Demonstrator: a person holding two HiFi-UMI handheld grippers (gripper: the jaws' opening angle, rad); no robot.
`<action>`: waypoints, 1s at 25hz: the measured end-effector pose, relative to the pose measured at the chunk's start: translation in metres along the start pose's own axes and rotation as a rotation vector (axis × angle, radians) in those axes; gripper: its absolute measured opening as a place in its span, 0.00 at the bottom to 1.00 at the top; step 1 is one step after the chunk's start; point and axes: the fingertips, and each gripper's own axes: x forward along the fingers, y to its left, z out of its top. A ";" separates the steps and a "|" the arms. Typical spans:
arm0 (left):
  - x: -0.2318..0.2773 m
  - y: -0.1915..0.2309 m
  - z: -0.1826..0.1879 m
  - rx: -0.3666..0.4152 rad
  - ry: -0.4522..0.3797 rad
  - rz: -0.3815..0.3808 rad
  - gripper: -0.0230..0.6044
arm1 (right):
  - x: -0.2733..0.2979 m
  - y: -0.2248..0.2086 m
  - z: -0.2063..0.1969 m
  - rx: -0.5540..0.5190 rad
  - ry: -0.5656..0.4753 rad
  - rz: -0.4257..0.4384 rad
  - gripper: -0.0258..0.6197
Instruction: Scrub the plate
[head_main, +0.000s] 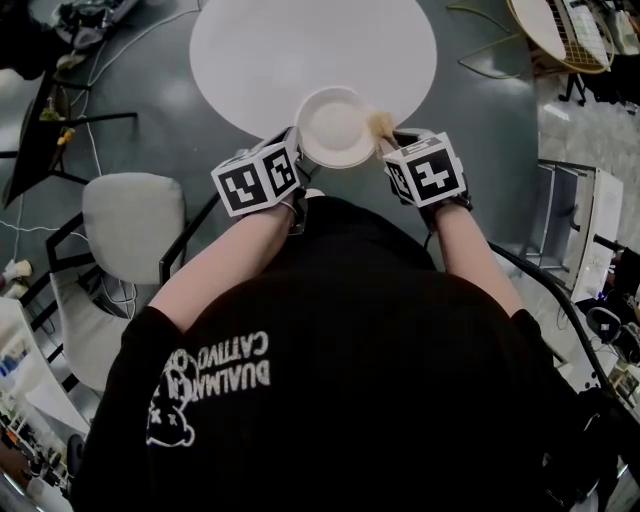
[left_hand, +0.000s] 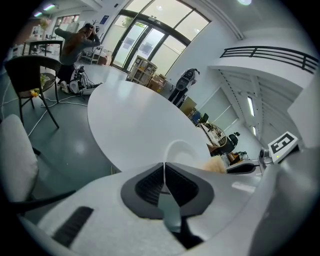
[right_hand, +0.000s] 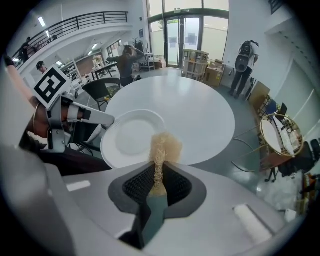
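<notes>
A white plate (head_main: 335, 127) is held at the near edge of the round white table (head_main: 260, 50). My left gripper (head_main: 297, 158) is shut on the plate's left rim; the rim (left_hand: 170, 150) shows as a thin edge between the jaws. My right gripper (head_main: 388, 143) is shut on a tan mesh scrubber (head_main: 381, 124) that sits at the plate's right rim. In the right gripper view the scrubber (right_hand: 163, 146) sticks up from the closed jaws, just right of the plate (right_hand: 132, 137), with the left gripper (right_hand: 107, 120) at the plate's far side.
A grey-cushioned chair (head_main: 130, 225) stands on the floor at my left. A dark chair (left_hand: 30, 72) and a person (left_hand: 75, 42) are beyond the table. A wicker-topped table (head_main: 565, 30) stands at the far right, and cables lie on the floor.
</notes>
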 end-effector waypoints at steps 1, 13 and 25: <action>0.001 -0.001 0.001 -0.002 -0.004 -0.002 0.05 | -0.002 -0.003 0.001 0.007 -0.011 -0.010 0.13; -0.005 -0.001 0.006 -0.051 -0.053 -0.020 0.05 | -0.020 0.065 0.064 -0.096 -0.171 0.113 0.13; -0.009 0.010 0.002 -0.086 -0.062 -0.024 0.05 | 0.017 0.126 0.034 -0.029 -0.056 0.336 0.13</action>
